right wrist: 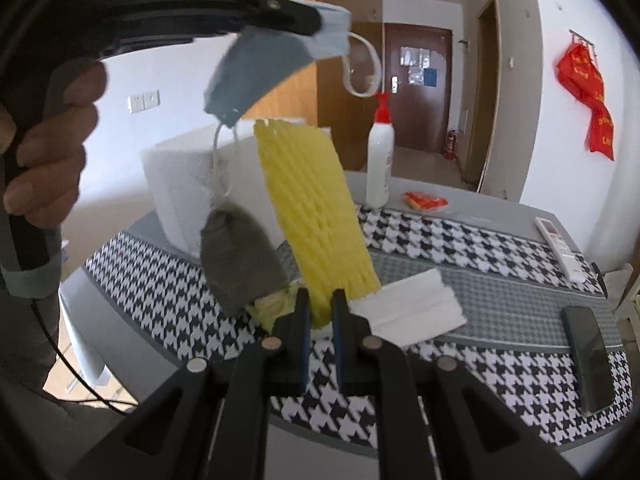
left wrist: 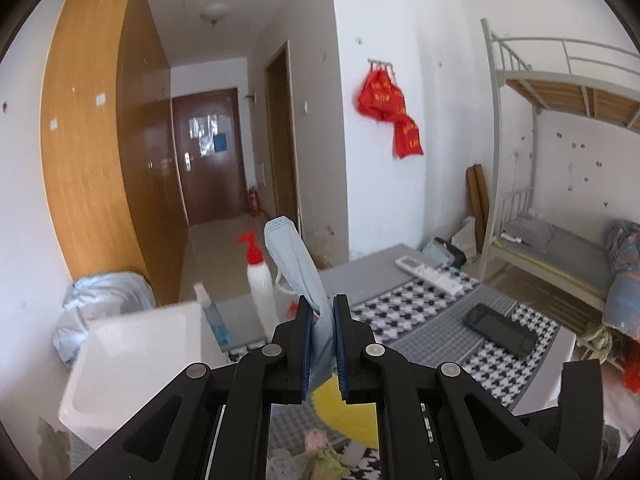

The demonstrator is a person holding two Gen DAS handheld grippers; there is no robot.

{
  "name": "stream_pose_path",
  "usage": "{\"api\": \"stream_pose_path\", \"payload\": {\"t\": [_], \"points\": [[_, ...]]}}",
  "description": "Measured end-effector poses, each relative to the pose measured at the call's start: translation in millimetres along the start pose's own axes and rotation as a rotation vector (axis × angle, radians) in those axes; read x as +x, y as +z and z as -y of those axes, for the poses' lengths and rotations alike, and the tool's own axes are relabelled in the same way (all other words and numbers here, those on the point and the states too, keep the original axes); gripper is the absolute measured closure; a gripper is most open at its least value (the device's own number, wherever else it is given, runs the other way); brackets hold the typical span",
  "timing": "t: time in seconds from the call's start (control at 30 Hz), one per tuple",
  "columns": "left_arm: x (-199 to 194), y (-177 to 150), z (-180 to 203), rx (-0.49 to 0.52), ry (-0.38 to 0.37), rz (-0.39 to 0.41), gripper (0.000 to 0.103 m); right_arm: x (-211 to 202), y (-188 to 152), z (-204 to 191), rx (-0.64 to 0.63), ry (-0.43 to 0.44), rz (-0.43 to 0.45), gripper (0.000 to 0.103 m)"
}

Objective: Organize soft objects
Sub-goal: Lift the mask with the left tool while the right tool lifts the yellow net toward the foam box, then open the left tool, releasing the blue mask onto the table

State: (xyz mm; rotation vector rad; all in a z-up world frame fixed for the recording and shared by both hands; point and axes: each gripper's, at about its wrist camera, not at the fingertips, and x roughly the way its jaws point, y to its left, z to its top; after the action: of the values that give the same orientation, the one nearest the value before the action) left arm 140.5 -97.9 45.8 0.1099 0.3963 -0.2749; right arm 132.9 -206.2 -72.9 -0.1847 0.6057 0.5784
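Left gripper clamped on a pale blue face mask, lifted well above the table; mask rising up and away from the fingers in the left wrist view, ear loop dangling free in the right wrist view. Right gripper closed on the near end of a yellow foam net sleeve, long axis running from the fingers up and toward the far side, tilted slightly left. A grey soft pouch hanging or standing just left of the sleeve, seemingly caught on the mask's lower loop, though hard to be sure through the blur. A folded white tissue lying flat on the houndstooth mat, just right of the right gripper.

White foam box at the far left of the table, directly beyond both held items; probably the bin for the soft things. Mask higher and further left, sleeve lower and nearer the centre, so left gripper apparently the closer of the two to the box, with a short carry left and far. Sleeve needing its long axis swung toward the box opening before release.

Elsewhere on the table: white pump bottle at the far edge, remote control and dark phone to the right, well apart from the soft items.
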Motion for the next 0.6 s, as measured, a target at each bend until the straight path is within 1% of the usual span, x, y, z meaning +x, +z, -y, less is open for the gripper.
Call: {"api": "stream_pose_path", "payload": {"t": [0.13, 0.23, 0.47, 0.6], "points": [[5, -15, -7, -0.042, -0.004, -0.039, 0.092, 3, -10, -8, -0.013, 0.009, -0.036, 0.09], [0, -18, -10, -0.052, 0.0, -0.037, 0.092, -1, -12, -7, -0.001, -0.008, -0.035, 0.09], [-18, -28, -24, -0.095, -0.008, -0.026, 0.092, -18, -5, 12, 0.044, -0.094, 0.003, 0.09], [-8, -43, -19, -0.085, -0.025, -0.062, 0.092, -28, 2, 21, 0.061, -0.137, 0.03, 0.09]]}}
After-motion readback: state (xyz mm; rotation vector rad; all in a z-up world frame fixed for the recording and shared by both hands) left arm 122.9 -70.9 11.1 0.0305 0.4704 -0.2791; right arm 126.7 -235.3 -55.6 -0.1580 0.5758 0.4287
